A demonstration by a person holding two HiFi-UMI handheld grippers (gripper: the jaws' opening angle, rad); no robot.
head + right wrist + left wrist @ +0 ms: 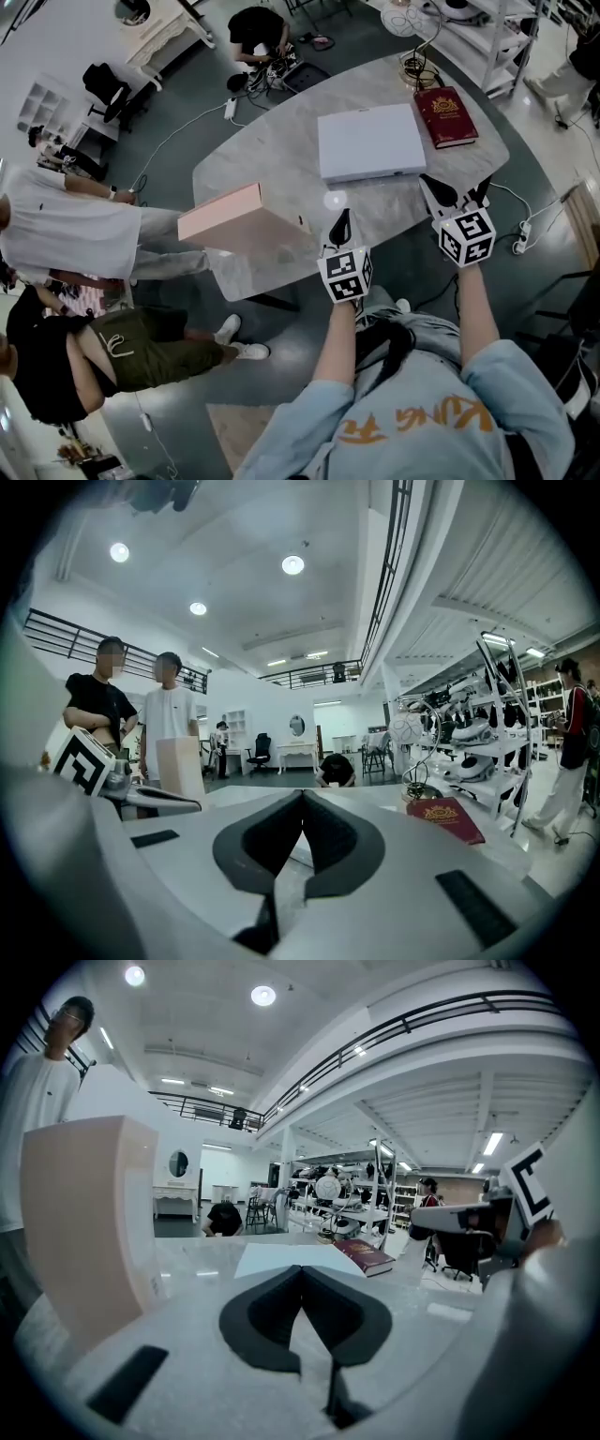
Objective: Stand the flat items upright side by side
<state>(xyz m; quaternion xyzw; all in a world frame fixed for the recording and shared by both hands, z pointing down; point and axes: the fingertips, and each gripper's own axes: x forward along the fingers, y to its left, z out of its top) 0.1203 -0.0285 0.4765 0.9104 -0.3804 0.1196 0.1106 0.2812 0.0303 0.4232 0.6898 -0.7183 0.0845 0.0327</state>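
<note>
A pink flat box [246,223] stands upright on edge at the left of the marble table [272,159]; in the left gripper view the pink box [89,1222] rises close at the left. A white flat box [370,142] lies flat at the table's middle, with a dark red book [446,116] lying beside it on the right. My left gripper [340,225] is shut and empty, just right of the pink box. My right gripper [457,200] is shut and empty at the near edge, below the white box. The white box [286,1258] and red book [366,1256] lie ahead.
A wire ornament stand [419,66] sits at the table's far edge behind the book. People [84,234] stand close by the table's left end; another crouches [258,33] beyond it. Shelving [487,28] stands at the far right. Cables cross the floor.
</note>
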